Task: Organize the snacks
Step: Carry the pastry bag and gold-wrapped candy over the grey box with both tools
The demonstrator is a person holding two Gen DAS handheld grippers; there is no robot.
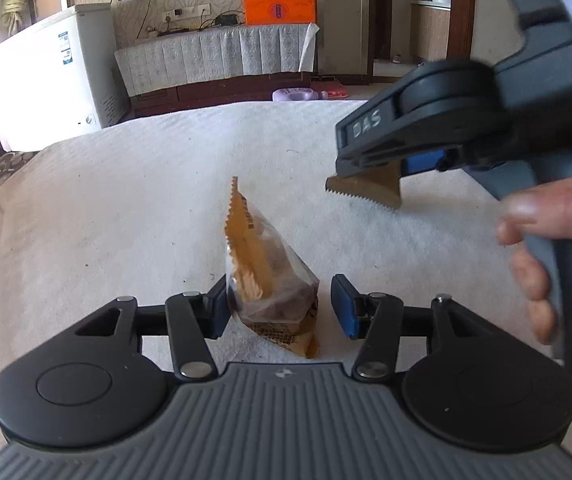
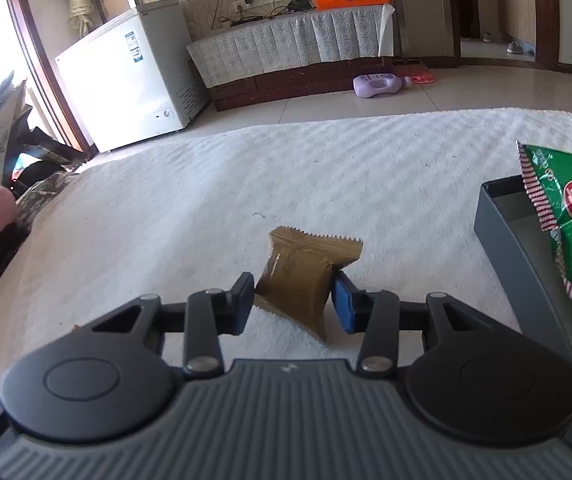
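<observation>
**Two snacks in hand, box to the right**

Left wrist view: your left claw (image 1: 282, 308) is partly open around a clear-and-orange snack (image 1: 270, 276). The left pad touches the wrapper; the right pad stands just clear, so it isn't clamped. Snack stands upright on the white bench (image 1: 126, 208). Your right claw (image 1: 370, 176) is up and to the right, lifted, pinching a brown packet (image 1: 366, 190).

Right wrist view: right claw (image 2: 292, 304) is closed onto the brown packet (image 2: 302, 276), both pads pressing its sides. A grey box (image 2: 502, 236) sits near on the right, with a green bag (image 2: 566, 220) in it and poking over the rim.

Step, as I judge it: carrying the brown packet to the box while the left sets up its grab. Next: swing right over the box rim, release clear of the bag; squeeze the left shut gently, since the wrapper looks crushable.
</observation>
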